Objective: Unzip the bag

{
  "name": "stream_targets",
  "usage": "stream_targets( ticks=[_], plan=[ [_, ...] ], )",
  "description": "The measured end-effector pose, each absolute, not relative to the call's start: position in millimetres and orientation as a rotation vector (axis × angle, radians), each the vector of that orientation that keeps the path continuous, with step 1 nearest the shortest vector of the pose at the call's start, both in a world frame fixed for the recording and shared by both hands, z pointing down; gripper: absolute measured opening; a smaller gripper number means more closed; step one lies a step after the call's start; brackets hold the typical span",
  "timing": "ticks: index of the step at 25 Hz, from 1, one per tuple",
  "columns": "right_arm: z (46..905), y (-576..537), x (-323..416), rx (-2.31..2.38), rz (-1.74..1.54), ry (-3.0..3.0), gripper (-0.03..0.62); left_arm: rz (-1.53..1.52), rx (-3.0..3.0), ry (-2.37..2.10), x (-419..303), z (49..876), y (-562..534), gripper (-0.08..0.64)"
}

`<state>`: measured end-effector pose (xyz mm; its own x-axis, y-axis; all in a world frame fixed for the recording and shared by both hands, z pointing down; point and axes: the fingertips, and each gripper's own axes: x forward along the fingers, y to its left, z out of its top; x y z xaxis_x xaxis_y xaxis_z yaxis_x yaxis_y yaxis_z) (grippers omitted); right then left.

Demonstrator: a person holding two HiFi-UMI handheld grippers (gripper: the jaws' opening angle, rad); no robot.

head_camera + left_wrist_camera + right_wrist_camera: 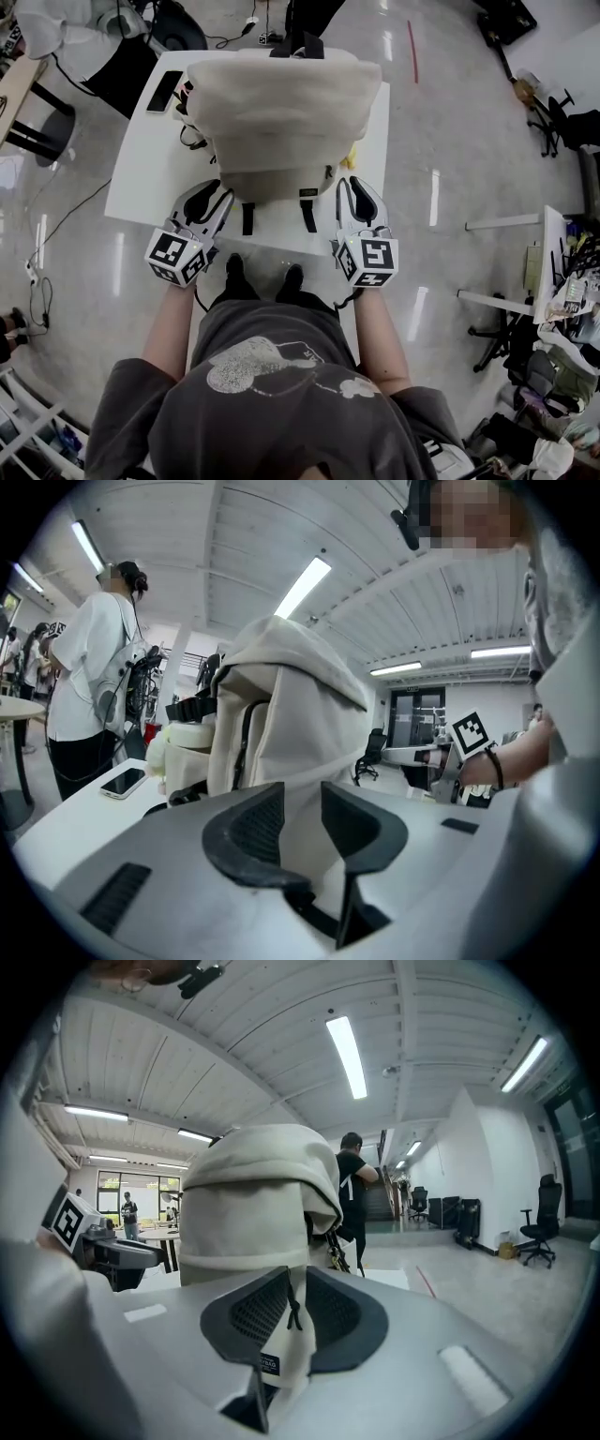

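A cream backpack (281,112) stands on the white table (141,178), its black straps hanging over the near edge. My left gripper (217,199) sits at its lower left corner. In the left gripper view the jaws (302,808) stand apart, and the bag's cream side (281,705) shows through the gap without being pinched. My right gripper (349,192) is at the lower right corner. In the right gripper view its jaws (295,1302) close narrowly on a fold of cream fabric with a small label (269,1363) and a black pull cord (293,1312).
A phone (164,91) lies at the table's far left corner, also visible in the left gripper view (122,782). A person in white (84,705) stands beyond the table's left side. Office chairs (553,122) and desks (553,272) stand to the right, and cables (56,225) run over the floor at left.
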<state>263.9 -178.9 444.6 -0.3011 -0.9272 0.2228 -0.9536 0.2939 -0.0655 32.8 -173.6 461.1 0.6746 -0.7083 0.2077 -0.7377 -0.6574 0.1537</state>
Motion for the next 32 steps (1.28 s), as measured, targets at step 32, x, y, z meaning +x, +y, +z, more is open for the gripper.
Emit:
stream_targets(
  ticks=[32],
  plan=[
    [429.3,-92.6,187.3,1.957,0.228,-2.307,-0.009,0.06,2.798,-0.883,22.8,415.1,-123.1,0.006]
  ],
)
